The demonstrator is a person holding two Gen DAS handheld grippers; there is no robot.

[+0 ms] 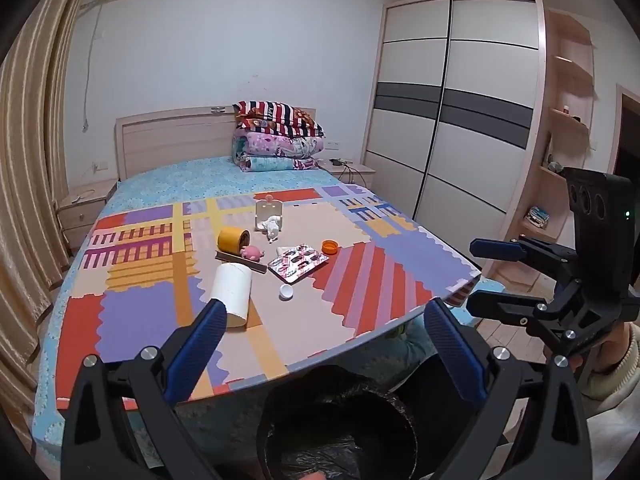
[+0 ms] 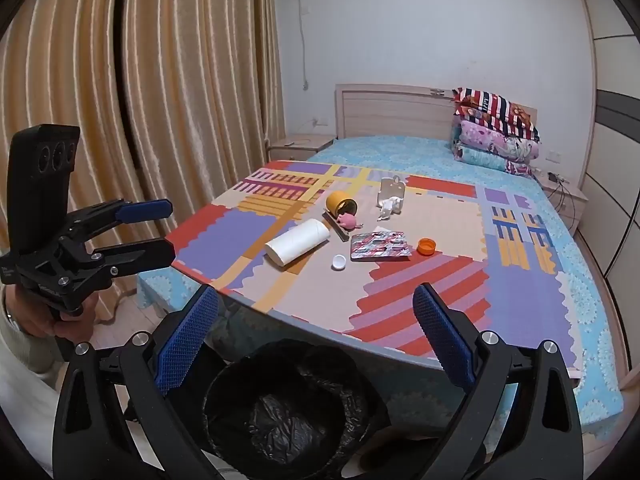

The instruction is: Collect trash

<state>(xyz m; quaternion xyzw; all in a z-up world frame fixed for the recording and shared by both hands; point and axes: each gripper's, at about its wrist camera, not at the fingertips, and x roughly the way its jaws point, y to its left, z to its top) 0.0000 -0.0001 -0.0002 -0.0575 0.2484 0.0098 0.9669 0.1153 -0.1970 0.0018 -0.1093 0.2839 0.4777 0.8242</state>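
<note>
Trash on the mat, bin waiting below.
Left view: the black-lined bin (image 1: 336, 420) sits at the bed's foot; a paper roll (image 1: 234, 294), blister pack (image 1: 298, 262) and caps lie on the mat (image 1: 360, 280); left gripper (image 1: 320, 344) wide open, empty. Right view: same bin (image 2: 280, 408), seemingly empty; right gripper (image 2: 316, 336) wide open, holding nothing.

You have a foam mat (image 2: 400, 280) in red, purple, yellow and beige blocks and stripes lying on a light-blue floral bedsheet (image 2: 400, 152). On it you see a white paper roll (image 2: 298, 245), a yellow tape roll (image 2: 340, 201), a pink toy (image 2: 347, 222), a red-and-silver blister pack (image 2: 380, 246), an orange cap (image 2: 426, 246) and a white cap (image 2: 339, 262). Your bin liner (image 2: 288, 412) is black, your gripper pads (image 2: 186, 338) blue, the curtains (image 2: 160, 80) golden with stripes.
</note>
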